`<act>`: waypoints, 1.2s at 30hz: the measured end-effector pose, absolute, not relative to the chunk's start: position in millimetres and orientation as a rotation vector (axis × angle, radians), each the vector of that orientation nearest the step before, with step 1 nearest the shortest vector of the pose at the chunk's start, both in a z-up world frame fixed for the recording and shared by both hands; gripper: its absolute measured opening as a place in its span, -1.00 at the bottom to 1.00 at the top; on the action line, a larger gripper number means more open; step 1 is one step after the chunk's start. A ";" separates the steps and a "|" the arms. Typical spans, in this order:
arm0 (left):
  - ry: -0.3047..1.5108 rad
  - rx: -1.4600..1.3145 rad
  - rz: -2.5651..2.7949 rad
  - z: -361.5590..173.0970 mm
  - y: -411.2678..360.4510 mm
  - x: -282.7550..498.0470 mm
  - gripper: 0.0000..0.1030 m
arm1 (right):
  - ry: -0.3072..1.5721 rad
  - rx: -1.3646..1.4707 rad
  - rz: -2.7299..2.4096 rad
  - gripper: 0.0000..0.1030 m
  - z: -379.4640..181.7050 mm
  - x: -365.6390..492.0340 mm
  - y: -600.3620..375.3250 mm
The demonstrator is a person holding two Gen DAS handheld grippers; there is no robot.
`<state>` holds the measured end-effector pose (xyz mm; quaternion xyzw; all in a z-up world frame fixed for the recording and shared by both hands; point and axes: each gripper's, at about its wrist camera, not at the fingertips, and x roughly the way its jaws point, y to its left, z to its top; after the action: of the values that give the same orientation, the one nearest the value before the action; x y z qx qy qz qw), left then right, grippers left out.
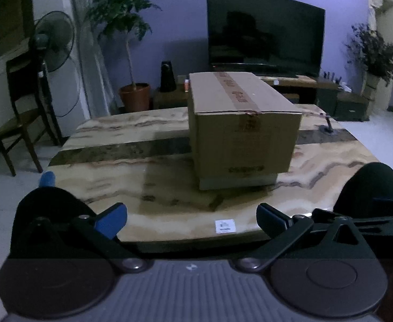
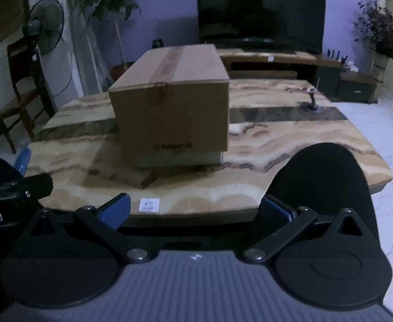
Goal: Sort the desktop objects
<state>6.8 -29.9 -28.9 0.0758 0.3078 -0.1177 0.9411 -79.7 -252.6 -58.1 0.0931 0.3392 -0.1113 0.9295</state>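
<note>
Dim living room: your left tool [image 1: 191, 218] and right tool [image 2: 195, 209] hover at near edge of marbled tabletop [image 1: 102, 185], both spread wide, nothing between fingers. Taped cardboard box [image 1: 244, 128] sits mid-tabletop atop flat pale slab [image 1: 236, 182], blocking view beyond. Small white sticker [image 1: 225, 226] near front edge. Small dark stand [image 1: 329, 126] far right. Television [image 1: 264, 30], fan [image 1: 52, 41], potted tree [image 1: 126, 26] behind.

Left claw [image 1: 191, 220] spread wide, right claw [image 2: 195, 210] spread wide
</note>
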 end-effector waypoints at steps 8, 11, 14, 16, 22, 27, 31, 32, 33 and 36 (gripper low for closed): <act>0.661 0.151 -0.249 -33.8 -29.0 10.1 0.98 | 0.759 0.212 -0.211 0.99 -63.9 -75.0 -253.2; 0.659 0.160 -0.245 -34.2 -30.2 9.1 0.98 | 0.774 0.218 -0.197 0.99 -66.2 -74.0 -252.6; 0.675 0.144 -0.252 -35.4 -29.1 11.0 0.98 | 0.784 0.232 -0.196 1.00 -67.6 -73.4 -253.8; 0.680 0.115 -0.272 -35.0 -26.6 11.4 0.98 | 0.787 0.240 -0.213 1.00 -68.6 -74.6 -254.3; 0.665 0.030 -0.297 -31.8 -19.1 9.8 0.98 | 0.817 0.268 -0.196 1.00 -71.6 -76.8 -252.9; 0.639 0.025 -0.283 -30.8 -19.3 7.4 0.98 | 0.802 0.220 -0.200 1.00 -66.5 -76.7 -245.3; 0.620 0.033 -0.291 -29.1 -21.2 4.2 0.98 | 0.806 0.218 -0.204 1.00 -65.5 -76.0 -245.6; 0.615 0.035 -0.291 -28.7 -21.5 3.6 0.98 | 0.805 0.219 -0.203 1.00 -64.8 -76.1 -245.9; 0.612 0.038 -0.289 -28.6 -21.7 3.4 0.98 | 0.804 0.219 -0.205 1.00 -64.5 -76.0 -246.0; 0.614 0.040 -0.292 -28.8 -21.9 2.8 0.98 | 0.807 0.214 -0.203 1.00 -64.2 -75.2 -245.4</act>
<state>2.8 -21.9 -28.8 0.0195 0.3011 -0.1433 0.9426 -75.2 -245.4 -64.2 0.1036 0.3910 -0.0983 0.9092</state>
